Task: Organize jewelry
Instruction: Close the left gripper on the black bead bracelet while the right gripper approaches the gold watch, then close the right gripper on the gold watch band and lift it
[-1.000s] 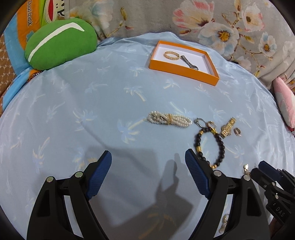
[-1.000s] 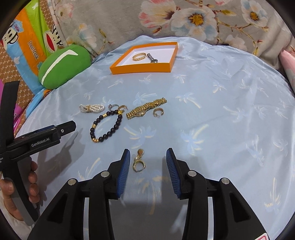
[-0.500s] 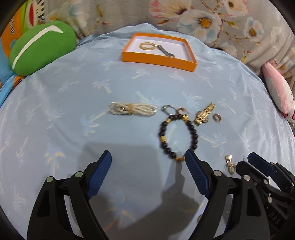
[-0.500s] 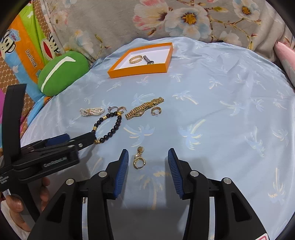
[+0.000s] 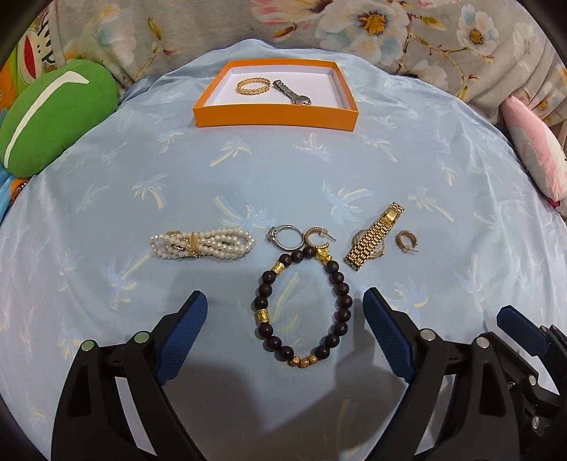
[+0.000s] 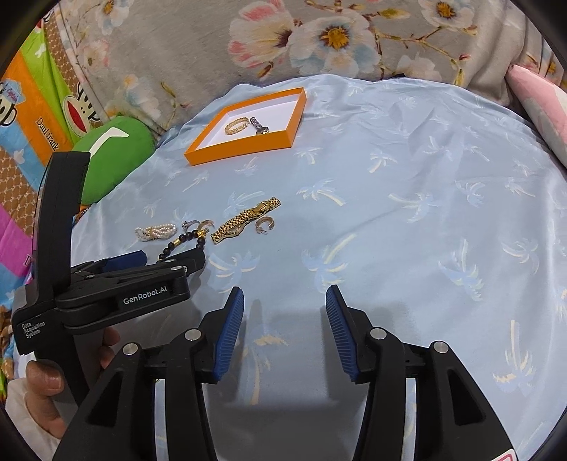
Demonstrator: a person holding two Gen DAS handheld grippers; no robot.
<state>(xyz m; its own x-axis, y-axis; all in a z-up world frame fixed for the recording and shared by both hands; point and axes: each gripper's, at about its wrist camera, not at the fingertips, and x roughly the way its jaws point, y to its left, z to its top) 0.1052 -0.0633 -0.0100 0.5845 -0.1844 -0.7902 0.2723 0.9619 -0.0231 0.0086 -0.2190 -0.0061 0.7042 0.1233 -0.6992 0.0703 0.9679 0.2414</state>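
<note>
On the pale blue cloth a black bead bracelet [image 5: 261, 302] lies flat between the fingers of my left gripper [image 5: 283, 296]. Its jaws are opening and the pads stay clear of the beads. Beyond it sit a pearl bracelet [image 5: 202, 244], a silver ring [image 5: 286, 237], two gold hoop earrings [image 5: 315, 238], and a gold watch [image 5: 374, 237]. The orange tray [image 5: 276, 118] at the back holds a gold bangle [image 5: 252, 86] and a silver watch [image 5: 292, 93]. My right gripper [image 6: 283, 294] hangs over bare cloth, jaws opening, nothing between them.
A green cushion [image 5: 53, 117] lies at the back left and a pink pillow [image 5: 535, 156] at the right edge. Floral fabric [image 5: 354, 32] rises behind the tray. A person's hand [image 6: 42, 390] holds the left gripper [image 6: 166, 258] close beside the right one.
My left gripper has slid right from the pearl bracelet until the black bead bracelet lies between its fingers. The right jaws stand wider, and the gold charm between them has gone from view.
</note>
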